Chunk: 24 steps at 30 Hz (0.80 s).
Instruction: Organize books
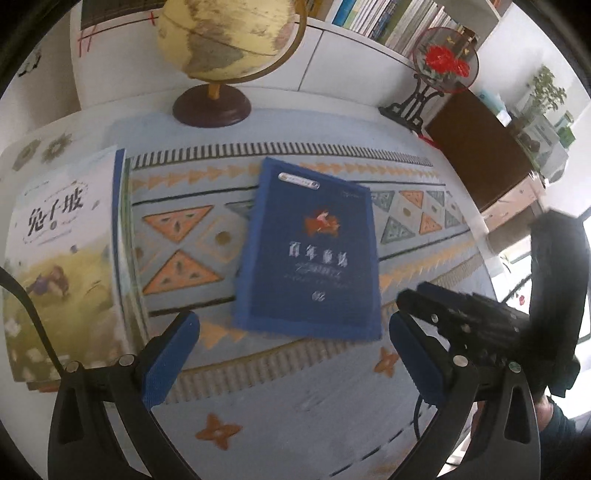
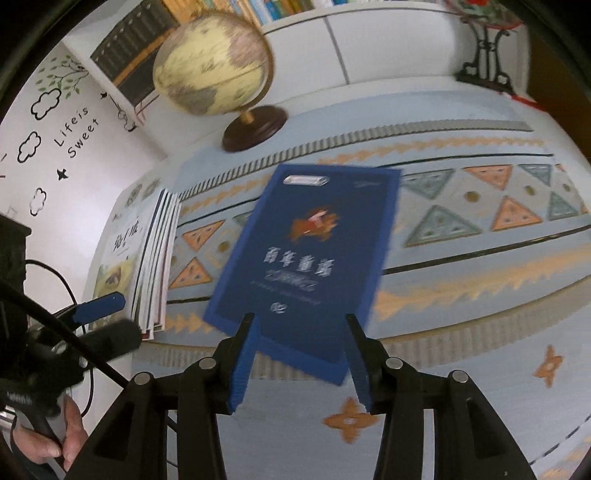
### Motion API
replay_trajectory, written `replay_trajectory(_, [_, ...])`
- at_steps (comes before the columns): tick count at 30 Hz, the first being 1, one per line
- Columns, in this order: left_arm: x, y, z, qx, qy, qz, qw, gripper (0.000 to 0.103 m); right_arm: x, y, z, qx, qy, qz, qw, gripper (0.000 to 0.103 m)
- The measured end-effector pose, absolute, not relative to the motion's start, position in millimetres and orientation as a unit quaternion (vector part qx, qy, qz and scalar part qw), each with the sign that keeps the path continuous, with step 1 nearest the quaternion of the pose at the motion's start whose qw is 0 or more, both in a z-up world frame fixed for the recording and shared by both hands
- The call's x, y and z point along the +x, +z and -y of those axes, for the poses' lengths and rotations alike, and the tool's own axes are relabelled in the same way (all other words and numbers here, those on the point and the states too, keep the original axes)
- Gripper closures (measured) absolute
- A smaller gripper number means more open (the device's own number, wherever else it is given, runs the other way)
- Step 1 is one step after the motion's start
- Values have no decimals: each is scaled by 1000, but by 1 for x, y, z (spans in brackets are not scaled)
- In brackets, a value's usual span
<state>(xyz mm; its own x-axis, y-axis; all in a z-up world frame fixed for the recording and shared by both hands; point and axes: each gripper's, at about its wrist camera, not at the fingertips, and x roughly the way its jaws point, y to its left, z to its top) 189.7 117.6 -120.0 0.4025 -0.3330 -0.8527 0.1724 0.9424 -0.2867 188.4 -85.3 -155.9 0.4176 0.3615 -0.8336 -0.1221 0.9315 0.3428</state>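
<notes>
A dark blue book [image 1: 310, 251] lies flat and slightly askew on the patterned tablecloth [image 1: 295, 406]. A stack of books [image 1: 62, 258] with a white and yellow cover on top sits at the table's left side. My left gripper [image 1: 291, 354] hovers open just short of the blue book's near edge, with nothing between its blue pads [image 1: 170, 362]. My right gripper [image 2: 301, 350] is open too. The blue book [image 2: 310, 251] has its near corner in the gap, and the pads [image 2: 245, 365] stand off it. From the left wrist view the right gripper [image 1: 410, 301] sits beside the book's right corner.
A globe [image 1: 225, 40] on a dark wooden base stands at the back of the table. A round fan ornament [image 1: 443, 62] with red flowers is at the back right, beside a brown cabinet [image 1: 480, 147]. Shelved books [image 1: 388, 22] run behind. A hand [image 2: 55, 435] holds the left gripper [image 2: 110, 323].
</notes>
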Motion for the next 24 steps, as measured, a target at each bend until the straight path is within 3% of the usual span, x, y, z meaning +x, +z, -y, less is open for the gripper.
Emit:
replay_trajectory(15, [187, -70, -55, 0, -101, -464, 880, 1, 187, -123, 142, 83, 142, -480, 862, 56])
replay_trajectory(24, [187, -90, -51, 3, -98, -473, 875, 1, 197, -124, 148, 88, 155, -484, 857, 56])
